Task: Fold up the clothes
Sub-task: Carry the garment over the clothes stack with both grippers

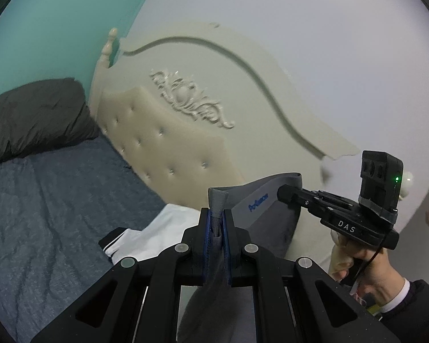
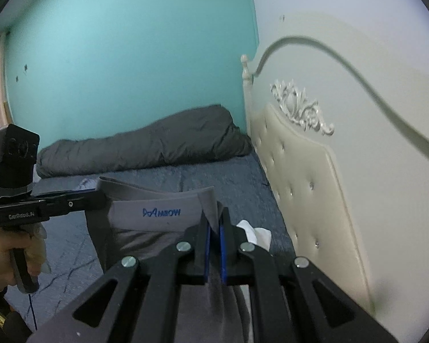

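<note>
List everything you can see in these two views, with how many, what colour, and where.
grey garment: one, grey with blue lettering on its waistband, held up over the bed between both grippers
white garment: one, white with dark trim, lying on the bed
bedsheet: one, blue-grey, covering the mattress
duvet: one, dark grey, bunched against the teal wall
headboard: one, cream, tufted, at the bed's end
left hand-held gripper: shut on the waistband
right hand-held gripper: shut on the waistband

Left gripper (image 1: 216,223): matte black linkage arms, four silver round screws, blue-lined jaws. Right gripper (image 1: 286,193): same black frame, white "DAS" lettering, black camera block at 12 o'clock, green LED, black cable. Dark sleeve (image 1: 423,300), white cuff.
</note>
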{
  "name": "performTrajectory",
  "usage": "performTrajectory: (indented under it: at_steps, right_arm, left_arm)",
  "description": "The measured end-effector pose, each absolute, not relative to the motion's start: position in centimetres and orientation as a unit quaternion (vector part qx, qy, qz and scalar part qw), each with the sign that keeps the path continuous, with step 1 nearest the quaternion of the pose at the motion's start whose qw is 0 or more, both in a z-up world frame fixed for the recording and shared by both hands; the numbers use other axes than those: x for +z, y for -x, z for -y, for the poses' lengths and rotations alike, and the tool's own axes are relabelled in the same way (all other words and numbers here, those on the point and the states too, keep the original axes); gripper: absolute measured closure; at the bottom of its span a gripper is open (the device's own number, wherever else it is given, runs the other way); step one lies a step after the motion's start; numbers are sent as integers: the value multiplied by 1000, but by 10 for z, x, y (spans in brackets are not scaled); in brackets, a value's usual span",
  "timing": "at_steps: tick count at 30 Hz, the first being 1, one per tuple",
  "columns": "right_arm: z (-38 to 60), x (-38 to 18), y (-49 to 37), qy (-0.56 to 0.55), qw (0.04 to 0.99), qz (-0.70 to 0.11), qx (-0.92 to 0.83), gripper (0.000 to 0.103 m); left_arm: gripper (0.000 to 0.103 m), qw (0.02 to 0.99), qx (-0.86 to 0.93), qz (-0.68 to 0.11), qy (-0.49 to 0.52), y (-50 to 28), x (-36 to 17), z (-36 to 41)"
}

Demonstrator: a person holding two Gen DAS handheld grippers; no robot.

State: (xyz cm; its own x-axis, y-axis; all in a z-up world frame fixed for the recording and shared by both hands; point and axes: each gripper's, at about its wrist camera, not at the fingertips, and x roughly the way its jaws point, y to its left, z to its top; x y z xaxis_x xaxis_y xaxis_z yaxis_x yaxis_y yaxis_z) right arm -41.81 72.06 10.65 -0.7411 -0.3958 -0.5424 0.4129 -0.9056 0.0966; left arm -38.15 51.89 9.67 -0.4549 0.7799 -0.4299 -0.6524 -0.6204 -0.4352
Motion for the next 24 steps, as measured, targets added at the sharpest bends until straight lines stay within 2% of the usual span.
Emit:
performTrajectory:
  at_steps: [12,24]
  right_arm:
    - [-694,35,484,-378,202,-71,-901,98]
    - [-696,5,507,-419,183,-65,-887,97]
  left_arm:
    - [95,401,832,111,367,440,17,-542]
    - [94,388,814,137,410,468,-38,-544]
